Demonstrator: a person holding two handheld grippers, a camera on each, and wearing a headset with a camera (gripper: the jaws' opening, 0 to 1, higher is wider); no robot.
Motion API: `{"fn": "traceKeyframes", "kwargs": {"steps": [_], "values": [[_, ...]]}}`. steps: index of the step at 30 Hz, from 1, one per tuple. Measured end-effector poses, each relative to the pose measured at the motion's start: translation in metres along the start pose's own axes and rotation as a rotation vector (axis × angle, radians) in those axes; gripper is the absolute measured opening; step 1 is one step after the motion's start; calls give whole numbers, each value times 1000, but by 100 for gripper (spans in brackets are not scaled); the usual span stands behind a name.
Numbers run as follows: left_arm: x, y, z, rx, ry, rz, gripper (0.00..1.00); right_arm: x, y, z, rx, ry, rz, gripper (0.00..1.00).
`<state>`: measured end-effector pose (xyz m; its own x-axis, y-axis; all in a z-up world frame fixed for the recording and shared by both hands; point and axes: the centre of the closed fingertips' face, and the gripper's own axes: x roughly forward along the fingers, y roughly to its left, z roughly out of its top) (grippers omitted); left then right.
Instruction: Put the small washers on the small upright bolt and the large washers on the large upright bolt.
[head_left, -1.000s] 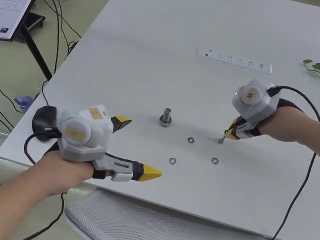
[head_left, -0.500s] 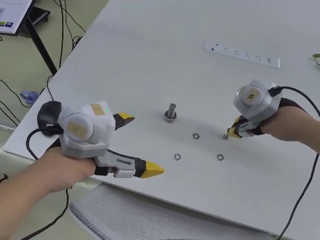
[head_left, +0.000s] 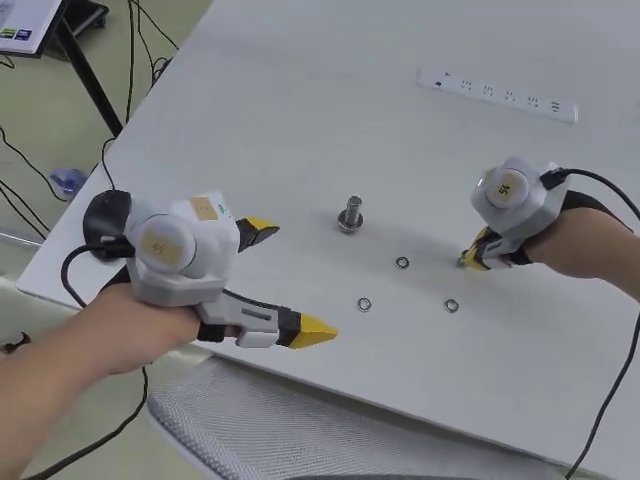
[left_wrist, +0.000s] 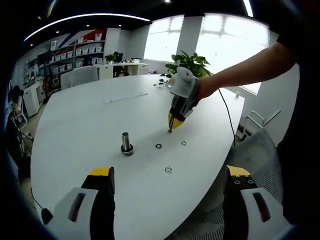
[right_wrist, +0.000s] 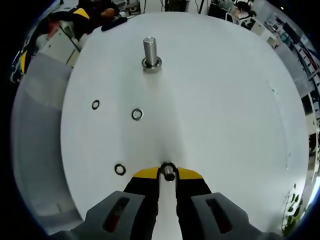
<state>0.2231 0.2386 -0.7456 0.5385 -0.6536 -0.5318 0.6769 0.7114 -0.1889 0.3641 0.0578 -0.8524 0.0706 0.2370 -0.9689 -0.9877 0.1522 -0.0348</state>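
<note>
The large bolt (head_left: 350, 215) (left_wrist: 126, 143) (right_wrist: 150, 52) stands upright mid-table. Three washers (head_left: 402, 263) (head_left: 364, 303) (head_left: 452, 306) lie flat to its right and front; in the right gripper view they are at the left (right_wrist: 137, 114). My right gripper (head_left: 468, 262) (right_wrist: 168, 174) (left_wrist: 172, 122) is shut on the small bolt (right_wrist: 169, 172) (left_wrist: 170, 130), whose lower end meets the tabletop just right of the washers. My left gripper (head_left: 290, 280) (left_wrist: 169, 172) hovers wide open over the table's front-left edge, nothing between its fingers.
A white power strip (head_left: 497, 95) lies at the back right. A black device (head_left: 105, 215) with a cable sits on the table's left corner. A grey chair (head_left: 250, 430) is below the front edge. Bare tabletop (head_left: 300, 120) stretches behind the large bolt.
The head camera has shifted, so everything sits a little further right in view. Neither gripper has visibly moved relative to the washers and bolts.
</note>
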Motion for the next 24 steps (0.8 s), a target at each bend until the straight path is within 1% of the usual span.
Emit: {"fn": "traceKeyframes", "kwargs": {"steps": [8,24], "values": [[-1,1,-1,-6,3,-2,89,7,-1,-2,-1,13,2,12],[-3,1,-4,-18,8,-3,88,12,0,-3,-6,23,0,12]]}}
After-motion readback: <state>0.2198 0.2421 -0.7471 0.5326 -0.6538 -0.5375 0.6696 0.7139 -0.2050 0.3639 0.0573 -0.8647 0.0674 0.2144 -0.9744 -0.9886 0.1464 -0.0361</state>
